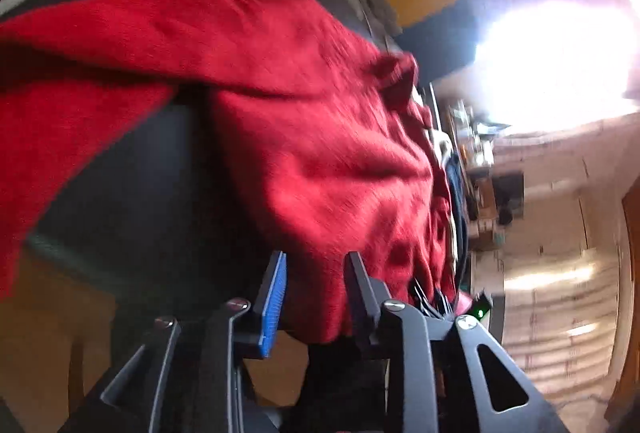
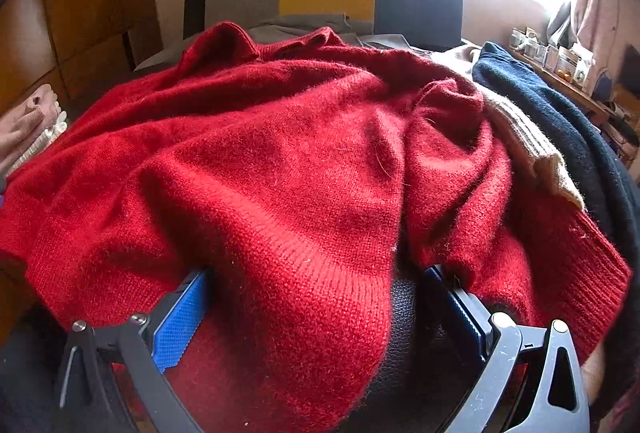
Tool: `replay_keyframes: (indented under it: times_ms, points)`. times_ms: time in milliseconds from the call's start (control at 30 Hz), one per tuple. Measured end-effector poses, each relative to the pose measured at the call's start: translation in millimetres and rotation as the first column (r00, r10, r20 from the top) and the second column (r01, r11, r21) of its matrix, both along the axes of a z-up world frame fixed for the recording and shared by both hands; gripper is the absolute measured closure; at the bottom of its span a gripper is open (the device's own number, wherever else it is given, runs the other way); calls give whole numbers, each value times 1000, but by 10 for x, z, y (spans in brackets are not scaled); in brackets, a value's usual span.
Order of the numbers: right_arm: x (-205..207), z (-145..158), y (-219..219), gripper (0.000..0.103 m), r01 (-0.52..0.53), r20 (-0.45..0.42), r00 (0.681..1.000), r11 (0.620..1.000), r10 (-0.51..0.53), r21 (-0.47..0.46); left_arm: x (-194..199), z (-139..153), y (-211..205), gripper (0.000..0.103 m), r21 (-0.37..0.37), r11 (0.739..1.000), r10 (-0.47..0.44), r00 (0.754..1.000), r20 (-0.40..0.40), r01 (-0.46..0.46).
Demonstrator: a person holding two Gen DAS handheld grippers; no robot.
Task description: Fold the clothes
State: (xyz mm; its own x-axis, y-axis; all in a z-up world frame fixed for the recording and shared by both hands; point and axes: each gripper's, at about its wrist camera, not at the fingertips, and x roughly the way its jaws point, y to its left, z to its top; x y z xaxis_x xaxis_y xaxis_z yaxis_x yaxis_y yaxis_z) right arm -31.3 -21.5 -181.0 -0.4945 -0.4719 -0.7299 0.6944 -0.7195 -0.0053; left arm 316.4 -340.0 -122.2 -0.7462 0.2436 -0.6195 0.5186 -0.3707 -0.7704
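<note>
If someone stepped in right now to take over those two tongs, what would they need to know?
Left tongs: a fold of the red sweater hangs between the fingers; the picture is too blurred to tell whether they pinch it.
Right tongs: wide open, the sweater's ribbed hem lying loose between the fingers, not gripped.
Things: the sweater lies rumpled over a dark cushion; a beige knit and a navy garment wait at the right; pale folded knits sit at the left.
Done: no neat fold shows on the sweater.
Left: flatten it, fold it, then the others.

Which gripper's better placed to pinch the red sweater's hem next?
Probably right: the right gripper stands wide open, straddling the red sweater's ribbed hem. Left gripper has fabric between its narrower jaws, view blurred.
</note>
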Motion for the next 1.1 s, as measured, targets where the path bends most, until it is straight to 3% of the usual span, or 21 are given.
replay_keyframes:
  times_ms: [67,167,233,367,467,533,633,700,733,767,833,900,1033,1100]
  points:
    - [-4,-1,1,0,0,0,1000,1000,0,0,160,-74,-108,68,1,998,68,998,-3,-68]
    - [-18,-3,8,0,-2,1,1000,1000,2,2,203,-288,-251,67,98,986,145,987,-64,-139]
    - [-20,-2,5,0,-1,2,1000,1000,1,5,87,-411,-266,64,154,978,156,982,-108,-139]
    - [-22,-4,1,0,1,3,1000,1000,-1,6,-261,-508,-190,60,179,978,139,979,-151,-111]
    - [-23,-3,-3,0,3,3,1000,1000,-3,8,-493,-230,19,61,121,992,-4,963,-269,38]
    - [-20,1,-4,0,4,3,1000,1000,-4,8,-521,70,152,60,64,990,-93,927,-363,125]
    - [-17,-2,1,0,6,-2,1000,1000,-6,2,-383,474,255,58,-72,980,-197,884,-424,184]
    - [-14,-6,1,0,10,-5,1000,1000,-10,-2,-227,552,233,56,-96,975,-222,865,-451,201]
    - [-14,-8,3,0,10,-6,1000,1000,-10,-4,-132,541,196,55,-89,979,-203,870,-450,183]
    - [-14,-9,5,0,11,-7,1000,1000,-11,-6,-39,476,129,54,-77,987,-160,892,-424,140]
    - [-13,-13,12,0,13,-10,1000,1000,-13,-11,149,284,-50,54,-50,998,-48,939,-339,33]
    - [-12,-16,16,0,17,-15,1000,1000,-18,-17,279,28,-157,54,-8,998,61,967,-247,-65]
    - [-20,-14,16,0,19,-16,1000,1000,-19,-16,313,-257,-128,53,-7,993,116,980,-162,-118]
    - [-28,-9,9,0,18,-14,1000,1000,-18,-10,266,-347,-102,47,-5,992,120,982,-149,-123]
